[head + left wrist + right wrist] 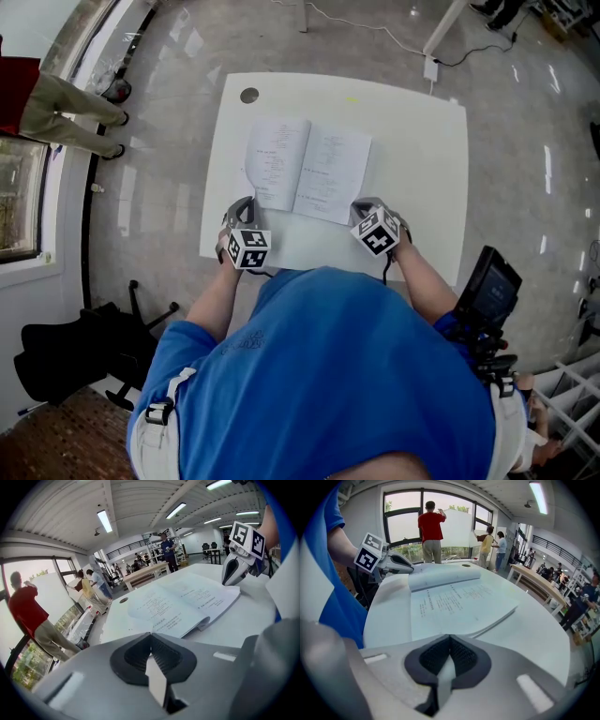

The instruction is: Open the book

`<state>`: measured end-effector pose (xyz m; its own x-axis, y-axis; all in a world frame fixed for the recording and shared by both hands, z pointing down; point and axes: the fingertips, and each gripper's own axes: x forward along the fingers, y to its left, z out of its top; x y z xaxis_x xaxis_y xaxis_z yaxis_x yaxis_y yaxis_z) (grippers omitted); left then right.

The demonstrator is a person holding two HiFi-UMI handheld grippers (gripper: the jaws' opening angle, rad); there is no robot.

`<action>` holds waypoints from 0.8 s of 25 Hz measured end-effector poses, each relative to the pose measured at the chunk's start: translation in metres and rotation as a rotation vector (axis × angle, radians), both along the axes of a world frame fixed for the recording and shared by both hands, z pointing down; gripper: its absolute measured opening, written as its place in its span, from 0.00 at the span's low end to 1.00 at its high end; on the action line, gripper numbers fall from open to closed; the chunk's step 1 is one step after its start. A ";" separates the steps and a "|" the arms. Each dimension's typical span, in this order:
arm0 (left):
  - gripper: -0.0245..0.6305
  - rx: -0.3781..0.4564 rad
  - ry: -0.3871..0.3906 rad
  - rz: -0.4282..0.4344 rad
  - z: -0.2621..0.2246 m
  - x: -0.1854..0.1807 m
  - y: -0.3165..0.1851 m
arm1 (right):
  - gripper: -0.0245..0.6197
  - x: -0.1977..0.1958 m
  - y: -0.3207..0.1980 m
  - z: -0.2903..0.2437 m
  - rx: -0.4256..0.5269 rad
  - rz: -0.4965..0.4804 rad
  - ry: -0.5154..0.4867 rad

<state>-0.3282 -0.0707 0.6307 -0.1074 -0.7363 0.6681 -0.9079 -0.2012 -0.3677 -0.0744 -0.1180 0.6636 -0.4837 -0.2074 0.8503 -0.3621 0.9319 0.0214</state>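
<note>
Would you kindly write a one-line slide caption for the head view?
Seen from above: the book lies open on the white table, the left gripper and right gripper at its near corners.

White book, open flat, on table

Open book on white table.

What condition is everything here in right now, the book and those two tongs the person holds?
book, open, lying flat on the white table, pages up.
left tongs, shut, nothing between them.
right tongs, shut, nothing between them.
</note>
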 end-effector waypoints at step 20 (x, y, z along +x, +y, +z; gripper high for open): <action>0.06 -0.086 0.015 -0.047 0.033 0.001 0.024 | 0.04 0.014 -0.020 0.002 0.050 0.088 0.007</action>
